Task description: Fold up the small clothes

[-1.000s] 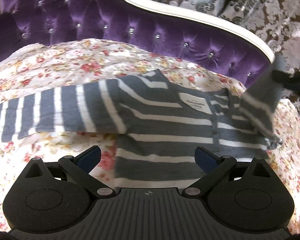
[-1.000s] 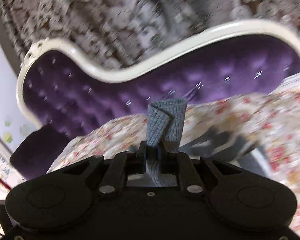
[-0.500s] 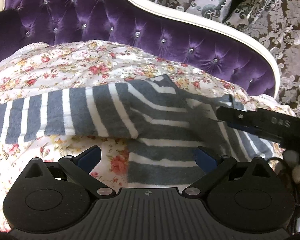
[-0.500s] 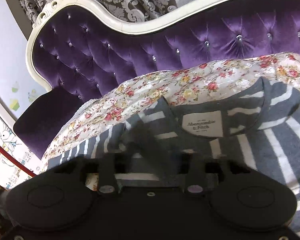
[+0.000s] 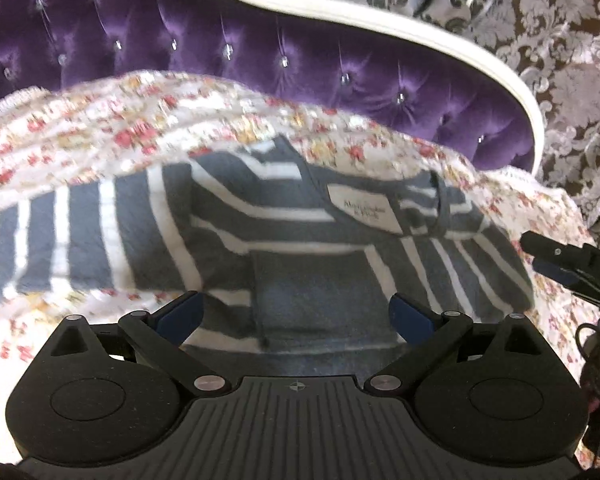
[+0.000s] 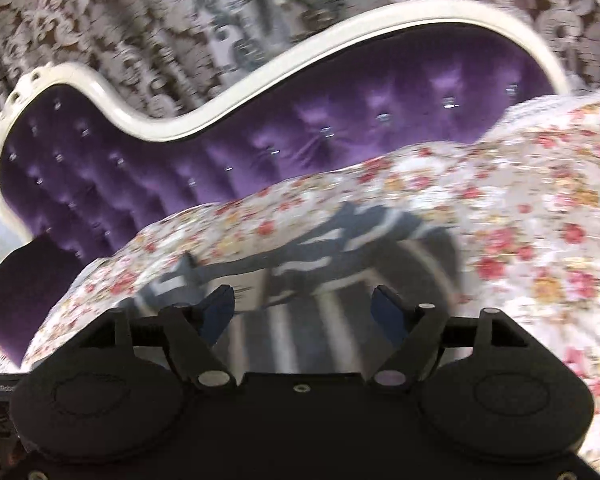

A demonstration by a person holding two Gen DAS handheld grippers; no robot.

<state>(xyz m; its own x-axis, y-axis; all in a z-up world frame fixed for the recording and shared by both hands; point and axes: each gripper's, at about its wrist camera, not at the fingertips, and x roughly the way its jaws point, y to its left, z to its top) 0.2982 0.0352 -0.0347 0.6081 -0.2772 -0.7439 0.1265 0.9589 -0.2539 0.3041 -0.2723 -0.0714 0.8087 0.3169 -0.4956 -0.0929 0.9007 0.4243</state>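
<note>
**One sleeve folded in, both hand-held grippers empty**

Left wrist view: the left hand-held gripper (image 5: 296,316) hangs with its blue-padded fingers (image 5: 180,314) spread wide and nothing between them. Directly ahead of it lies the grey-and-white striped knit sweater (image 5: 284,236), spread on a floral-print bed cover (image 5: 100,128), neck label up. The sleeve on this gripper's right side is laid across the body, its cuff just ahead of the fingers; the other sleeve stretches out flat to the gripper's left. That layout suits a sleeves-first fold, so the outstretched sleeve looks like the next piece to bring in. The right hand-held gripper (image 5: 540,254) shows at the far right edge, beside the sweater's folded side. Behind the cover rises a purple tufted velvet headboard (image 5: 300,52) with a white frame.

Right wrist view: this picture is blurred. The right hand-held gripper (image 6: 302,308) is also wide open and grips nothing. The sweater (image 6: 340,248) lies just ahead, low between its fingers. No containers appear in either view.
</note>
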